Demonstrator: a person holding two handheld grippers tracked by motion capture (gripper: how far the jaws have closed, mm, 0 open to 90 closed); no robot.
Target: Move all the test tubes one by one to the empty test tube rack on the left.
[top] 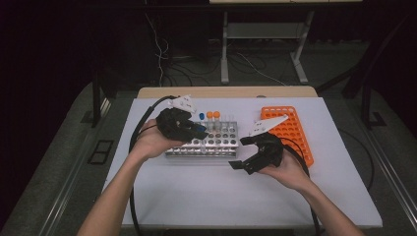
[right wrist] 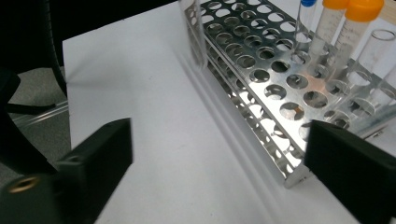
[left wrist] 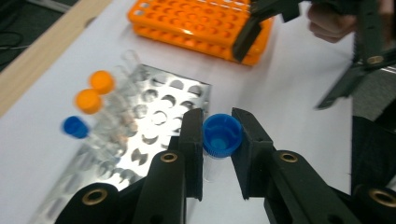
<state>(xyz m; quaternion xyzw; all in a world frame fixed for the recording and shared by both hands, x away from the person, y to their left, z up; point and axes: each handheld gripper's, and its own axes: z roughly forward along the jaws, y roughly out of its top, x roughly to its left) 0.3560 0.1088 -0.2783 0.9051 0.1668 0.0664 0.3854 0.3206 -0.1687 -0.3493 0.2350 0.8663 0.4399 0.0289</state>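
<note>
Now the left claw (left wrist: 217,154) grips a blue-capped tube (left wrist: 220,135) by its cap, lifted above the near edge of the metal rack (top: 204,142). Right of it, the right claw (top: 243,153) stands wide open over the white surface (top: 196,196), holding nothing.
</note>
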